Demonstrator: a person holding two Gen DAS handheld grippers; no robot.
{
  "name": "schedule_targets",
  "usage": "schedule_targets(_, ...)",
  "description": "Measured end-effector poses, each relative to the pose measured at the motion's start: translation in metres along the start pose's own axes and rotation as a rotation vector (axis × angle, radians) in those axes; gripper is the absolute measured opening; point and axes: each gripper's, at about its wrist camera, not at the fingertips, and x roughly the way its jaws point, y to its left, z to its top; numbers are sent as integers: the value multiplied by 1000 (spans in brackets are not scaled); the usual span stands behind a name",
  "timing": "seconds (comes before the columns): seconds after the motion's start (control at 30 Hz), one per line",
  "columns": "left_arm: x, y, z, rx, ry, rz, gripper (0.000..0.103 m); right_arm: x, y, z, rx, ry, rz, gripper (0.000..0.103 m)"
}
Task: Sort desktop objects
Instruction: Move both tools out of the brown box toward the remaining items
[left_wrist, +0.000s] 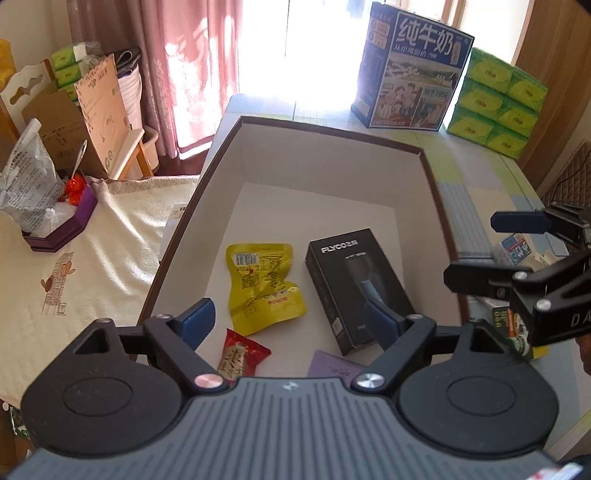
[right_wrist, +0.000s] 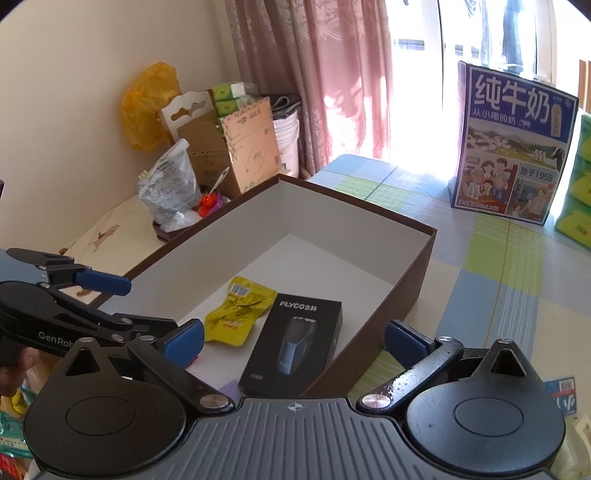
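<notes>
You are looking down into the big brown box (left_wrist: 432, 173), sitting on the checked tablecloth (right_wrist: 498, 266). Lying flat inside are the black shaver box (left_wrist: 354, 284), to its left the yellow snack packet (left_wrist: 264, 280), and nearer, the red candy (left_wrist: 240, 354). You are holding the left gripper (left_wrist: 288, 325) and right gripper (right_wrist: 293, 341) over it, jaws spread wide and gripping nothing.

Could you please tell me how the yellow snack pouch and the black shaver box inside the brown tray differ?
The yellow snack pouch is soft, crinkled and irregular; the black shaver box is rigid, with straight edges. The pouch is bright and shiny, the box dark and matte with FLYCO lettering. The box looks larger and thicker. Both lie flat, side by side, on the white floor of the brown tray, and neither is held.
</notes>
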Motion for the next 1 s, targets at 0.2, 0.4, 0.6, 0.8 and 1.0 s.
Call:
schedule_targets(0.2,-17,-18,-11,-4,-9,31,88,-22,6,-12,-15,-4,15,101)
schedule_targets(0.4,-32,-30,-24,-13,-15,51,89,-42,9,-25,-48,-6,30,101)
schedule_targets(0.6,-48,-42,-38,-36,-31,58,92,-61,10,-37,-66,-5,52,101)
schedule_targets(0.8,-65,-60,-57,-37,-38,67,92,-82,5,-58,-83,16,71,101)
schedule_targets(1.0,-75,-92,-74,-26,-29,9,92,-107,-15,-85,-70,45,38,101)
